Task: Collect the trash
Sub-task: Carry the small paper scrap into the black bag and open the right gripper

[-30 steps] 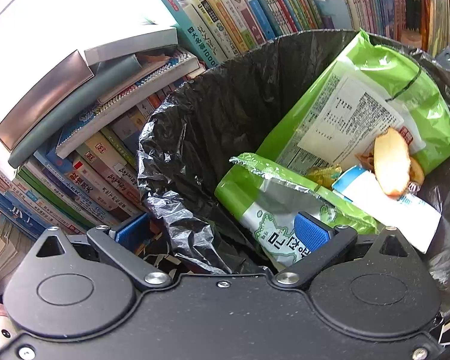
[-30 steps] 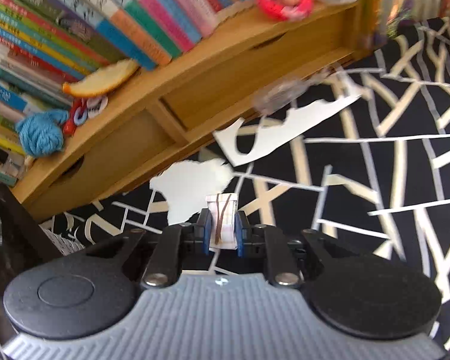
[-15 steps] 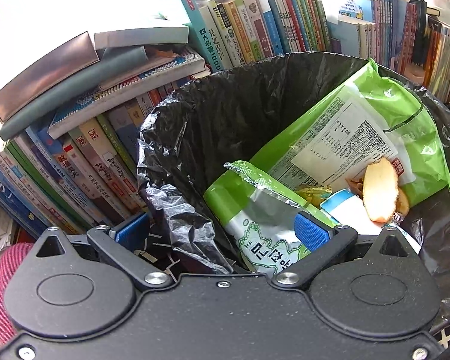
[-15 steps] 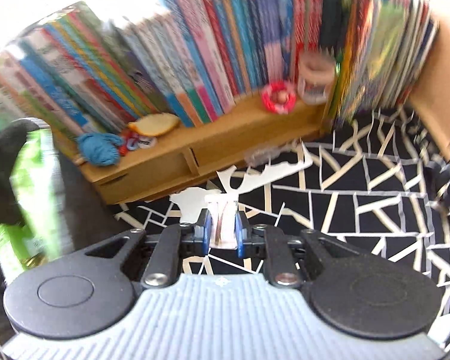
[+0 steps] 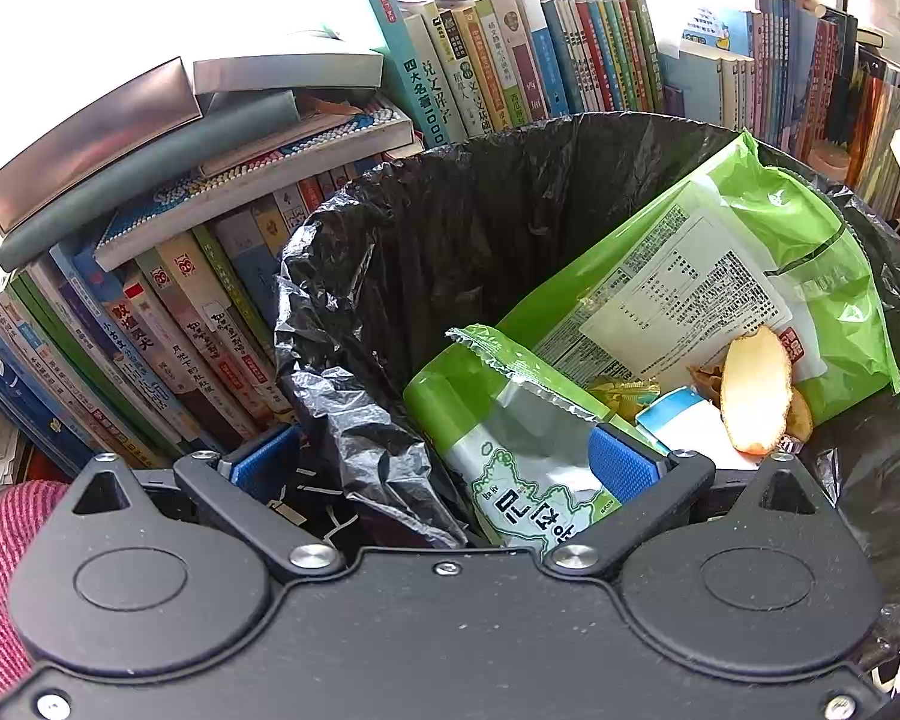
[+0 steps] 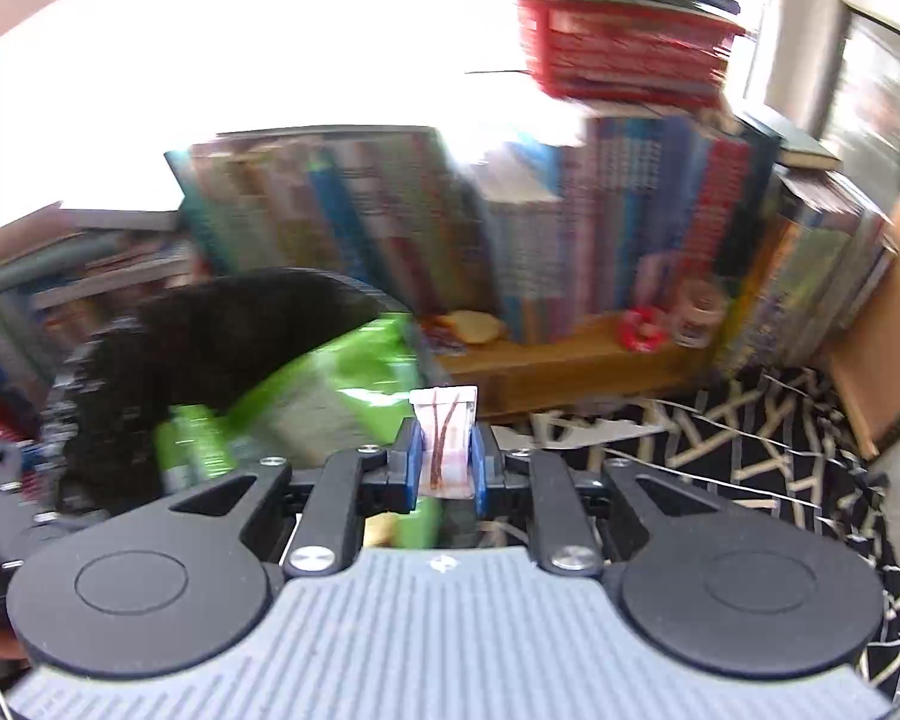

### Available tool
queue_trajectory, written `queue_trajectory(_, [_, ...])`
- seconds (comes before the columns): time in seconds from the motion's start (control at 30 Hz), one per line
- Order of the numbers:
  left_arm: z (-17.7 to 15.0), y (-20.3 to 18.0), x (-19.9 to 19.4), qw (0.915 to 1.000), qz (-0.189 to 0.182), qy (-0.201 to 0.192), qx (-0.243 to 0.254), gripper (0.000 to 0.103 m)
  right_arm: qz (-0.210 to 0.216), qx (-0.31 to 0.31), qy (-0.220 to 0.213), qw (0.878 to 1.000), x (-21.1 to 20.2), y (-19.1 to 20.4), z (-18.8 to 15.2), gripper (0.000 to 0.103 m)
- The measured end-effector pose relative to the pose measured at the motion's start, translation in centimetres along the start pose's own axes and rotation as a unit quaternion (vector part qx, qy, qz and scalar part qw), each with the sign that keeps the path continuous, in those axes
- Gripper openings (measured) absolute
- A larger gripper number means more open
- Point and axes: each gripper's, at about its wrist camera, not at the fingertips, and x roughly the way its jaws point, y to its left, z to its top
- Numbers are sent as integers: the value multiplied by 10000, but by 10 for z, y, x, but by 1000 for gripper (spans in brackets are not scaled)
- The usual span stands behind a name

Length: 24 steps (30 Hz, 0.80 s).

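Observation:
A bin lined with a black bag [image 5: 450, 228] fills the left wrist view. Inside lie a large green snack bag [image 5: 720, 276], a smaller green packet [image 5: 510, 420], a pale peel [image 5: 753, 390] and a white-and-blue carton [image 5: 678, 420]. My left gripper [image 5: 444, 468] stands open astride the near rim, with crumpled bag liner loose between its blue pads [image 5: 621, 462]. My right gripper [image 6: 444, 468] is shut on a small white wrapper with brown stripes [image 6: 447, 438]. It hangs in the air to the right of the bin [image 6: 228, 324], in a blurred view.
Rows of books [image 5: 510, 72] stand on shelves right behind and left of the bin. A low wooden shelf [image 6: 570, 360] holds small items. Torn white paper [image 6: 576, 429] lies on the black-and-white rug [image 6: 750, 450]. A cardboard box [image 6: 888, 348] stands at the right.
My right gripper rose from the rug and swung left with the wrapper still in it, and the bin has come into its view. The left gripper stayed at the rim, rolling slightly.

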Motion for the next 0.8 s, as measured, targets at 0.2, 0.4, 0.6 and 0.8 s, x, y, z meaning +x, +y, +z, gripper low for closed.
queue_trajectory(0.2, [1,-1,1,10000,25,28,41,102,721,-248,-50,9971,-4,42,-5,31])
queue_trajectory(0.4, [2,-4,2,9999,68,31,138,102,1077,-292,123,9937,27,58,-3,31])
queue_trajectory(0.6, [2,-4,2,9999,21,-4,163,102,1330,-111,-43,9910,39,56,0,51])
queue_trajectory(0.8, [1,0,1,9997,-193,-40,137,102,1280,503,-529,9891,32,29,7,87])
